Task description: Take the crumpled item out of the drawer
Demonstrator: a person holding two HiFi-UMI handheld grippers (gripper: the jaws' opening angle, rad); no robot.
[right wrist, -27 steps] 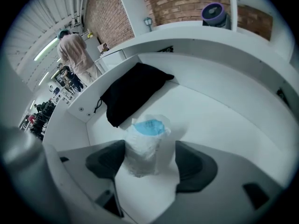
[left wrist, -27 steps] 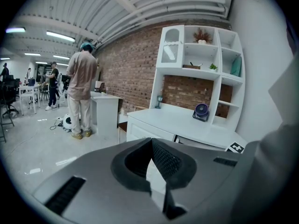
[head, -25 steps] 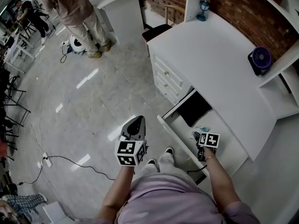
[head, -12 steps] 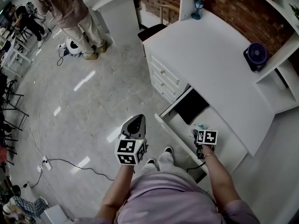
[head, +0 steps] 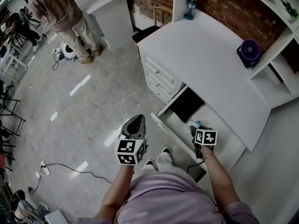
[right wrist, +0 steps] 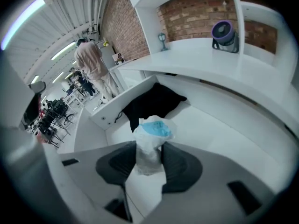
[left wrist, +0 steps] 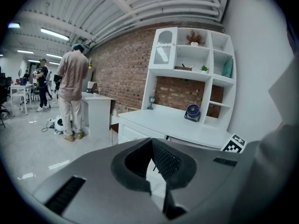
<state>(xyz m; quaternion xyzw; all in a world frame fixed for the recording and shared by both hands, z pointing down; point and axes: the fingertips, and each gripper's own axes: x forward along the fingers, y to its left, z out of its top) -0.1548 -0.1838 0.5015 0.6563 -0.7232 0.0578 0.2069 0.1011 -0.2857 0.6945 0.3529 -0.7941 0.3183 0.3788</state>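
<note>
**Fig. 1. Closing on the wad inside the drawer**

Your right gripper (right wrist: 149,155) is closing its 2 jaws on the wad (right wrist: 153,132), white film with a blue patch. The wad is standing between the pads, inside the open drawer (right wrist: 219,134) and just in front of a black cloth (right wrist: 152,101). The film is bunching at the pinch. You are aiming for a firm squeeze below the bulge, then a straight lift clear of the drawer's front wall. Your left gripper (left wrist: 153,160) is hanging idle, jaws together and empty.
</note>
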